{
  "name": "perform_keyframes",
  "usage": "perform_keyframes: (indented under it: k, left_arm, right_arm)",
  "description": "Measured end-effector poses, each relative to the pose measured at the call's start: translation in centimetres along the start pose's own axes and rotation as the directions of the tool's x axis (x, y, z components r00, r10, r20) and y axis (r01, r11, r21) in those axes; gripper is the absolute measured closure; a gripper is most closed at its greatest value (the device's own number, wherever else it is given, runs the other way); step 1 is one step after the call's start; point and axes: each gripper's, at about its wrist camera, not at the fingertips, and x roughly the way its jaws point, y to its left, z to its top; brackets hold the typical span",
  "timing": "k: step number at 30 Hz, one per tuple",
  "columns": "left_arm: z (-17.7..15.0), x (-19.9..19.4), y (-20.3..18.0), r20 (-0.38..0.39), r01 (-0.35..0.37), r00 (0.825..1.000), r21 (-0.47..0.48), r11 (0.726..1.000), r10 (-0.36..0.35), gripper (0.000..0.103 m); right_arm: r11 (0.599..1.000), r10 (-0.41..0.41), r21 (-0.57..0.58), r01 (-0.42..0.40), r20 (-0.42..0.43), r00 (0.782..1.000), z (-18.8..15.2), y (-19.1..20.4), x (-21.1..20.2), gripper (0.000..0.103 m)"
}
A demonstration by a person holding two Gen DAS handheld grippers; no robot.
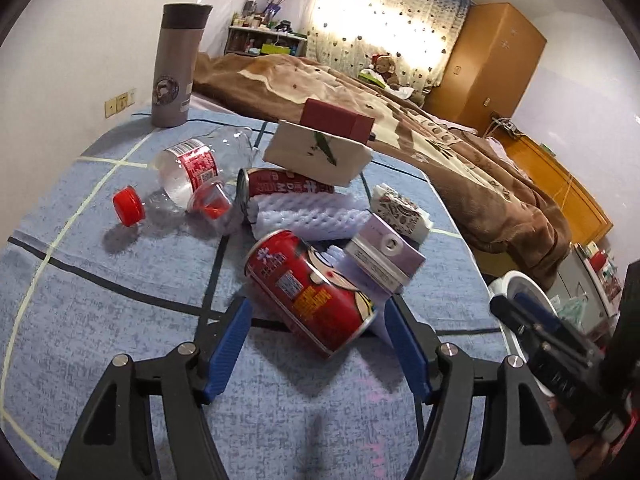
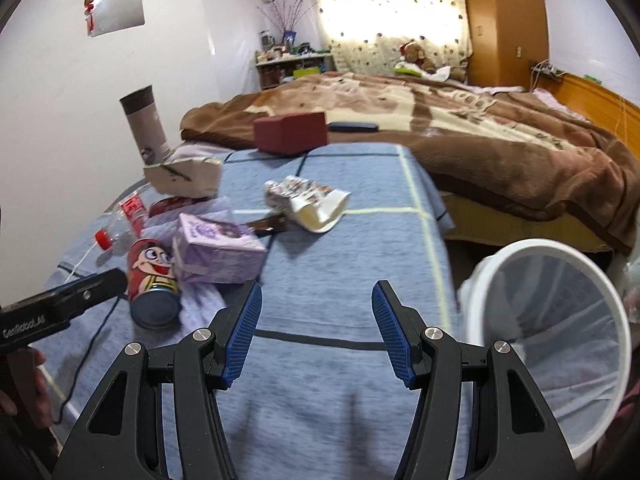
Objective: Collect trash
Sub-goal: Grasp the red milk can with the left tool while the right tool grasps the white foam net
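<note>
A pile of trash lies on the blue cloth (image 1: 100, 280). My left gripper (image 1: 318, 316) is open, its blue pads on either side of a red cartoon drink can (image 1: 312, 292) lying on its side, not closed on it. Behind it are a purple carton (image 1: 384, 256), white foam netting (image 1: 308, 216), a second red can (image 1: 284, 184), a clear plastic bottle (image 1: 192, 168), a red cap (image 1: 129, 205) and a white paper bag (image 1: 316, 152). My right gripper (image 2: 316, 320) is open and empty over bare cloth. The can (image 2: 152, 276) and the purple carton (image 2: 216, 252) lie to its left.
A white bin (image 2: 552, 344) with a plastic liner stands off the table's right edge. A grey thermos (image 1: 178, 64) and a dark red box (image 1: 336, 118) stand at the back. A crumpled printed carton (image 2: 308, 204) lies mid-table. A bed with a brown blanket (image 2: 480, 140) is beyond.
</note>
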Motion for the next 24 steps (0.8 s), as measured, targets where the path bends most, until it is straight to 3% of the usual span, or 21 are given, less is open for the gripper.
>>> perform_keyframes:
  k: [11, 15, 24]
  left_arm:
    - [0.9, 3.9, 0.9, -0.087, 0.021, 0.996, -0.077, 0.997, -0.028, 0.030]
    - [0.7, 3.8, 1.2, -0.087, 0.008, 0.996, -0.040, 0.999, -0.011, 0.030]
    - [1.4, 3.1, 3.8, -0.086, -0.030, 0.996, -0.027, 0.999, 0.028, 0.030]
  right_arm:
    - [1.000, -0.010, -0.029, 0.009, -0.036, 0.999, -0.2, 1.7, 1.0, 0.044]
    - [0.999, -0.001, -0.038, -0.001, -0.046, 0.999, -0.2, 2.2, 1.3, 0.044]
    - [0.989, 0.121, -0.072, -0.129, -0.102, 0.987, -0.6, 4.3, 3.0, 0.044]
